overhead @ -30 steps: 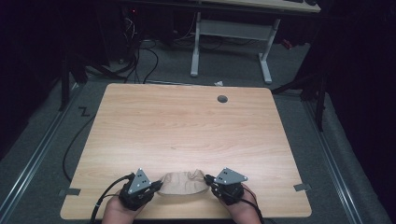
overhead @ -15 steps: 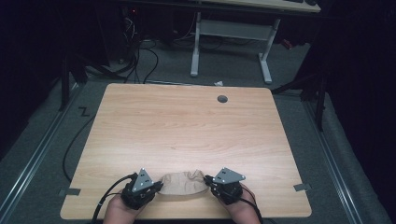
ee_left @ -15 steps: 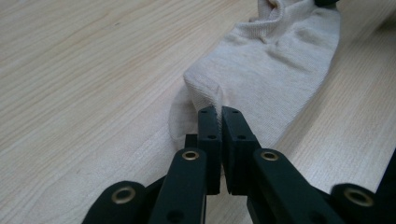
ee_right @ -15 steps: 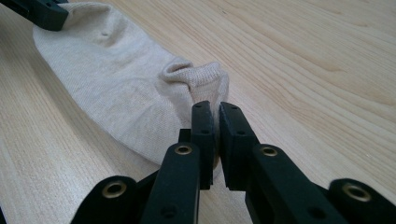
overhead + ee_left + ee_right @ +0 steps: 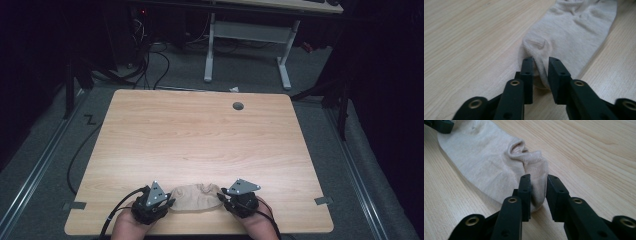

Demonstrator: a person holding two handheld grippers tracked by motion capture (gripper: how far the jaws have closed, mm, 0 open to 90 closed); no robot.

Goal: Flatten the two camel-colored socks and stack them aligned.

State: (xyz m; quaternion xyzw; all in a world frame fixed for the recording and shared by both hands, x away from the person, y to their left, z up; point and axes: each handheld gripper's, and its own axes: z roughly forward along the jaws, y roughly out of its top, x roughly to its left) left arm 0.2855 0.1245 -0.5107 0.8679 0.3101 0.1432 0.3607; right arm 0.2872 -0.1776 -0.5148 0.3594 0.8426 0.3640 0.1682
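Both pairs of jaws have just been opening, each with an end of the beige sock (image 5: 196, 196) between them. On the left gripper (image 5: 541, 67) the ribbed hem of the sock (image 5: 571, 32) lies in the gap, with daylight beside the pads. On the right gripper (image 5: 539, 185) the bunched end of the sock (image 5: 489, 160) sits between parted jaws, its cloth against the left pad. Stretched flat between the left gripper (image 5: 170, 204) and right gripper (image 5: 222, 197), the sock lies near the front edge of the wooden table (image 5: 200, 135).
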